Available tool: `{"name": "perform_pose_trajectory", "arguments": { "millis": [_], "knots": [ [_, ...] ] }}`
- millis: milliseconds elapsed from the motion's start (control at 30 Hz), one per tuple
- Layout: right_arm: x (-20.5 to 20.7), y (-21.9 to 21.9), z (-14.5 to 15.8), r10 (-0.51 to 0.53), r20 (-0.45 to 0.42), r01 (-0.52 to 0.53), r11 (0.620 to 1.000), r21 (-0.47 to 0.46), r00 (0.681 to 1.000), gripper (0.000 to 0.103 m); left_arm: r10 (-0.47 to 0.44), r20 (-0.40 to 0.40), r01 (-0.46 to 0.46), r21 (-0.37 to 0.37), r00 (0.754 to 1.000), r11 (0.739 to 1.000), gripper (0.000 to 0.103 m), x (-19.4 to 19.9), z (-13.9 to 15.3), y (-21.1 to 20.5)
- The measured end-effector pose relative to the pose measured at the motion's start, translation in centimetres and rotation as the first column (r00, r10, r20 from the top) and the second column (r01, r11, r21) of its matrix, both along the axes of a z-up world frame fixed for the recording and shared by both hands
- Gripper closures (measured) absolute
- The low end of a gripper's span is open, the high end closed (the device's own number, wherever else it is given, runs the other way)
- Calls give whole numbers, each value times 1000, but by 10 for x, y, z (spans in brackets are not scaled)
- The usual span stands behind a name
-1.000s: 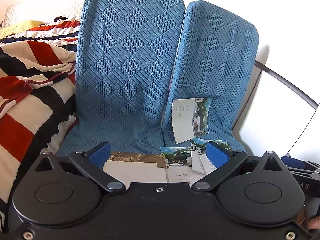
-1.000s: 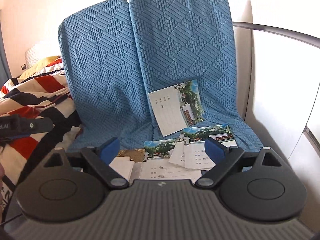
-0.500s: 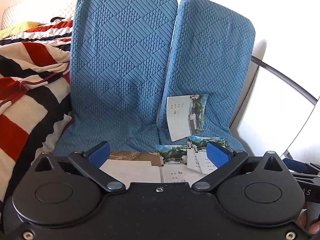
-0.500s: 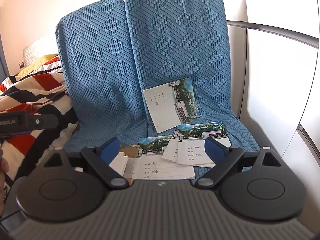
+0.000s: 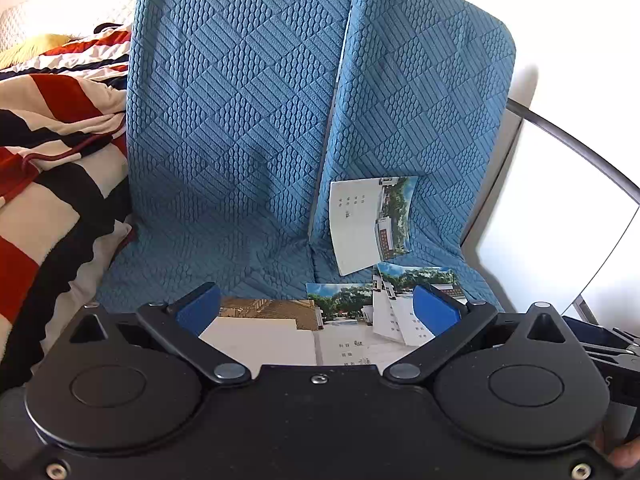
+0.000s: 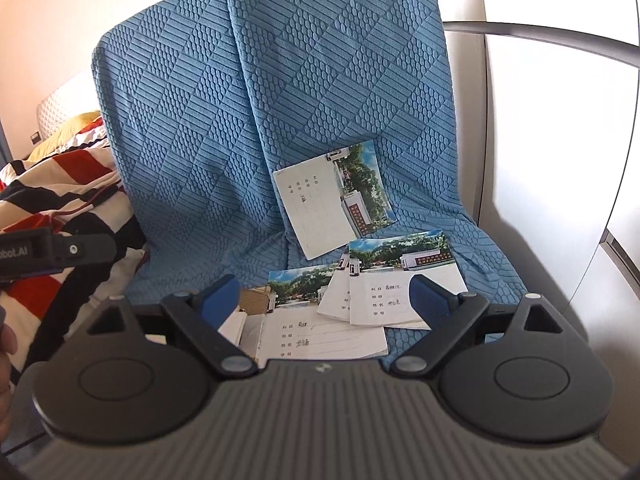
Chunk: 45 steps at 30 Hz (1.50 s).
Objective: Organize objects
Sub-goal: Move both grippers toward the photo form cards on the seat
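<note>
Several thin notebooks with a campus photo on the cover lie on a blue quilted sofa (image 6: 192, 152). One notebook (image 6: 332, 196) leans on the right backrest; it also shows in the left wrist view (image 5: 370, 222). Two overlapping notebooks (image 6: 400, 280) lie flat below it, and another (image 6: 320, 328) lies nearer me. A brown-covered booklet (image 5: 268, 312) with a white one on it lies at the left of the pile. My left gripper (image 5: 316, 312) is open and empty above the near booklets. My right gripper (image 6: 324, 300) is open and empty above the flat notebooks.
A striped red, black and cream blanket (image 5: 48, 168) is heaped at the sofa's left. A white wall and cabinet with a dark curved bar (image 6: 540, 36) stand at the right. The left gripper's body (image 6: 48, 254) shows at the left of the right wrist view.
Both grippers have drifted slightly, so the sofa and notebooks shift a little left in view and look closer in the right wrist view. Jaws stay open. No notebook has moved.
</note>
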State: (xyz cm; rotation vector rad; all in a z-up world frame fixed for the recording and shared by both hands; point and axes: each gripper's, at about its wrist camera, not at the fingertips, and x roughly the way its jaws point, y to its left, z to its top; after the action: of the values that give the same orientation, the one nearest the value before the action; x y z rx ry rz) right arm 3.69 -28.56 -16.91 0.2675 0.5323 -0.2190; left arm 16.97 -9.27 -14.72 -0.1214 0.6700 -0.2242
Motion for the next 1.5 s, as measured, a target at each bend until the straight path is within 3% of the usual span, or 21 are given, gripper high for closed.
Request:
{"name": "perform_pose_trajectory", "arguments": {
  "millis": [200,533,667,967,1267,1500],
  "knots": [
    [20,-8,-19,-29,17,29,1000,0,999,10,-9,-10,9,-21,1000,1000,0,26,-18,5],
    [63,-30,-39,-105,71,98,991,92,992,10,-67,6,67,-59,998,996,0,87,-49,8],
    [86,-38,-46,-119,68,111,987,113,991,10,-89,-22,87,-82,996,993,1,113,-67,5],
    [143,-64,-67,-113,-5,113,986,123,994,10,-157,-71,147,-131,985,980,1,155,-99,-8],
    [202,-73,-82,-113,-88,117,992,42,990,10,-215,-133,196,-142,968,970,1,212,-129,-34],
    [230,-82,-97,-126,-158,142,985,98,979,10,-241,-188,215,-149,952,965,4,256,-150,-56]
  ]
}}
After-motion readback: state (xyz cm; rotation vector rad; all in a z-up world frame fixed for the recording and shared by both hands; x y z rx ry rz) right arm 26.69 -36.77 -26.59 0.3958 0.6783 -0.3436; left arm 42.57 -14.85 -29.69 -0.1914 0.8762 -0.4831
